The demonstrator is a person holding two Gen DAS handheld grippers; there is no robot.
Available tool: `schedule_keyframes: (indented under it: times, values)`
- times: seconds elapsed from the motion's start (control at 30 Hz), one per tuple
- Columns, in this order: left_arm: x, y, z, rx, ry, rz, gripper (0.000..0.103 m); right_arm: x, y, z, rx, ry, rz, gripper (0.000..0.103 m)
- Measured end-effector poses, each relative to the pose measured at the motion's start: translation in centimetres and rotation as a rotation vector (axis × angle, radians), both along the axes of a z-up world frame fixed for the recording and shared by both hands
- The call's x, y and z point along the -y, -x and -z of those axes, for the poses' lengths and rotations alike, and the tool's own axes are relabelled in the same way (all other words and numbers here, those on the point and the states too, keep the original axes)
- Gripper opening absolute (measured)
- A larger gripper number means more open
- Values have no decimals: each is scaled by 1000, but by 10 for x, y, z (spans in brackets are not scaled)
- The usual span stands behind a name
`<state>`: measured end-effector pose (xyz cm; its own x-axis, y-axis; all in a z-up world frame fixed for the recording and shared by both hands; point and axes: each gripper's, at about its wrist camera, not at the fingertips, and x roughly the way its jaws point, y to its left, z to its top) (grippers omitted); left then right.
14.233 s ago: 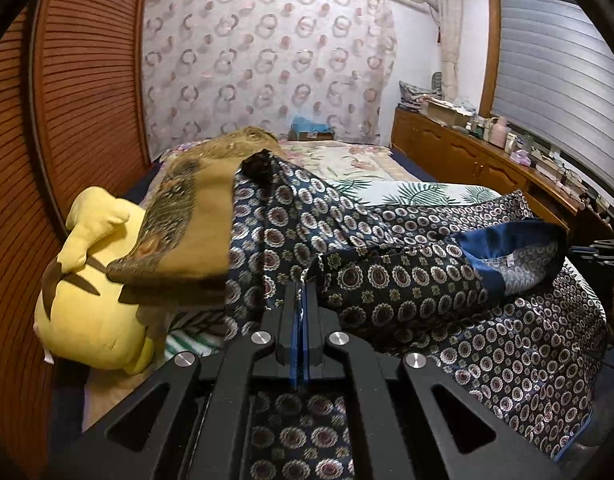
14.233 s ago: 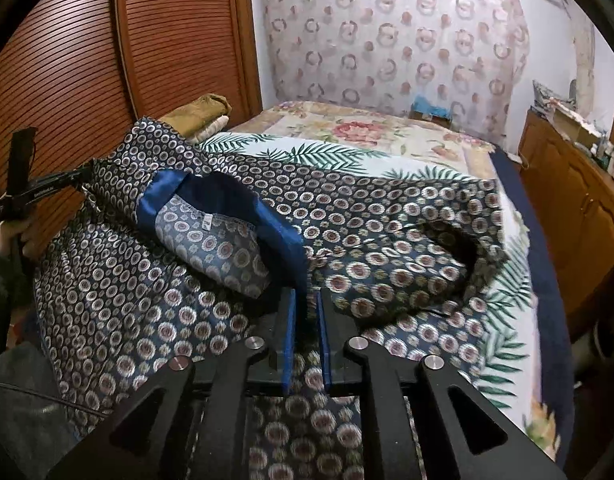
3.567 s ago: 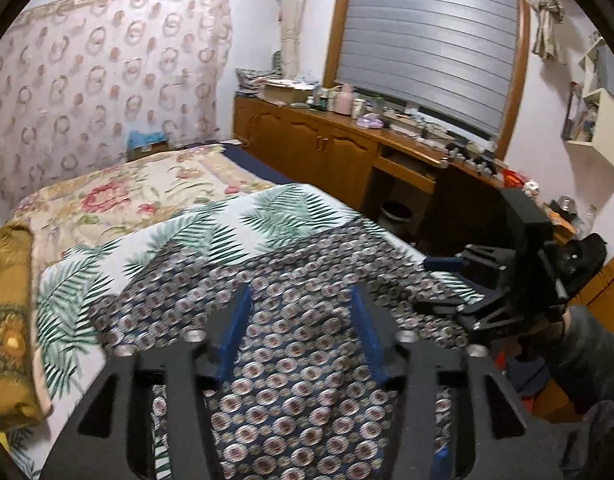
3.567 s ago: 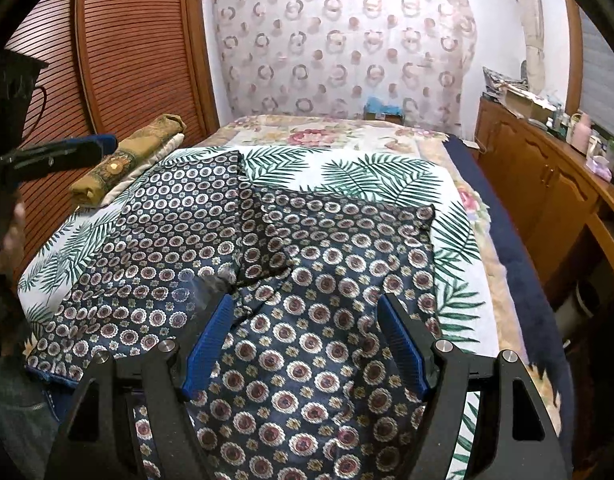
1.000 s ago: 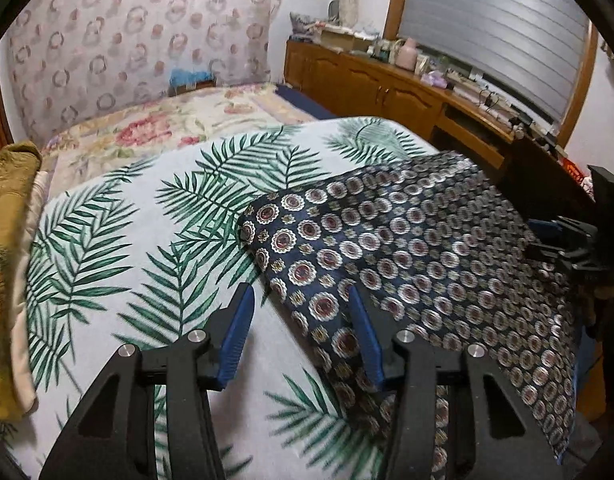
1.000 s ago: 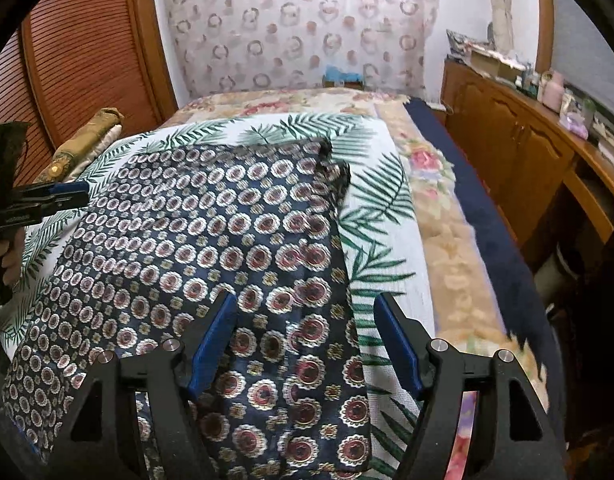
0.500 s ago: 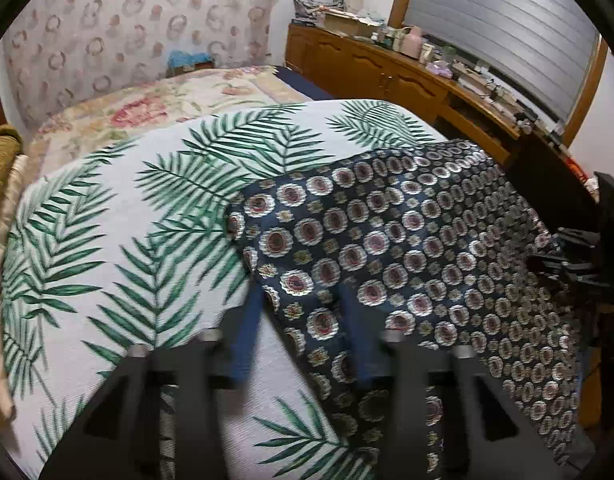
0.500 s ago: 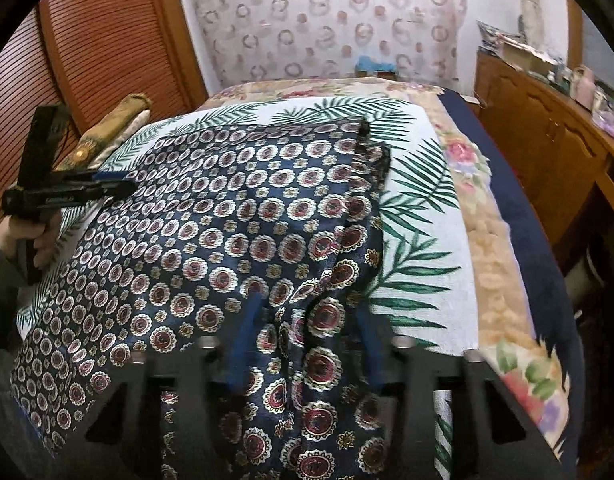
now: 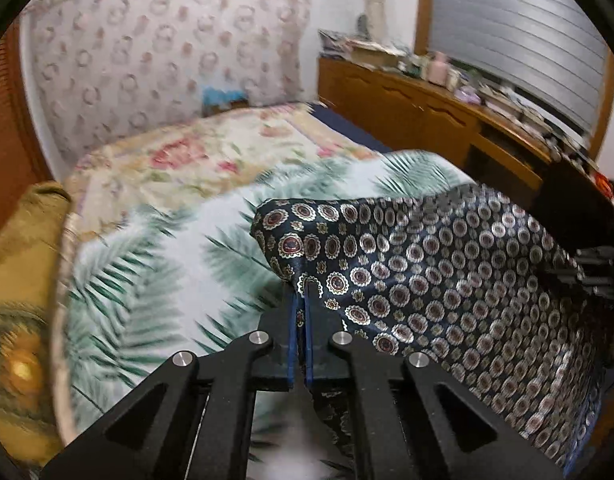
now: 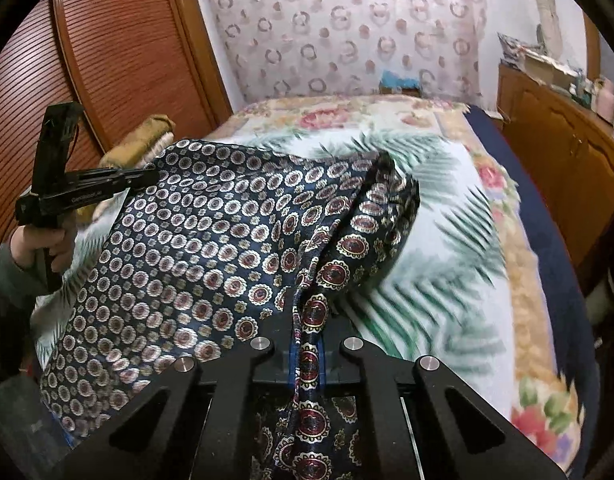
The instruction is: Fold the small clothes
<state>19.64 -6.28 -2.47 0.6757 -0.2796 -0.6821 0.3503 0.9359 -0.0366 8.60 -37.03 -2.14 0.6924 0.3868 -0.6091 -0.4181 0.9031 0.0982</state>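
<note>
A dark blue garment printed with round medallions lies across the palm-leaf bed cover. In the left wrist view my left gripper pinches the garment's left corner, its jaws closing tight on the cloth, and that corner hangs lifted off the bed. My right gripper grips the right edge of the garment; its jaws are closing on a bunched fold that hides the pads. In the right wrist view the left gripper shows at the cloth's far corner, held by a hand. The right gripper is dark at the left view's right edge.
A folded mustard blanket lies at the bed's left side, by the slatted wooden wardrobe door. A low wooden cabinet with clutter on top runs along the right of the bed. A patterned curtain hangs behind.
Both grippers went from open over the flat garment to shut on its edges. The gripped corners have risen off the bed and the cloth now tents up between them.
</note>
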Motion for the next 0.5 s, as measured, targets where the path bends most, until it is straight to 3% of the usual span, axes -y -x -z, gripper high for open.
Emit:
schedule_keyframes:
  times: [0.17, 0.33, 0.43, 0.5]
  values:
    - [-32, -25, -17, 32, -14, -65, 4, -38, -28, -9, 27, 18, -30, 7]
    - [-47, -31, -11, 13, -14, -72, 4, -56, -47, -2, 20, 74, -18, 7]
    - [-53, -25, -5, 7, -2, -79, 5, -56, -50, 2, 20, 119, 11, 18]
    - [-57, -17, -1, 2, 18, -76, 20, -52, -49, 0, 28, 140, 38, 32]
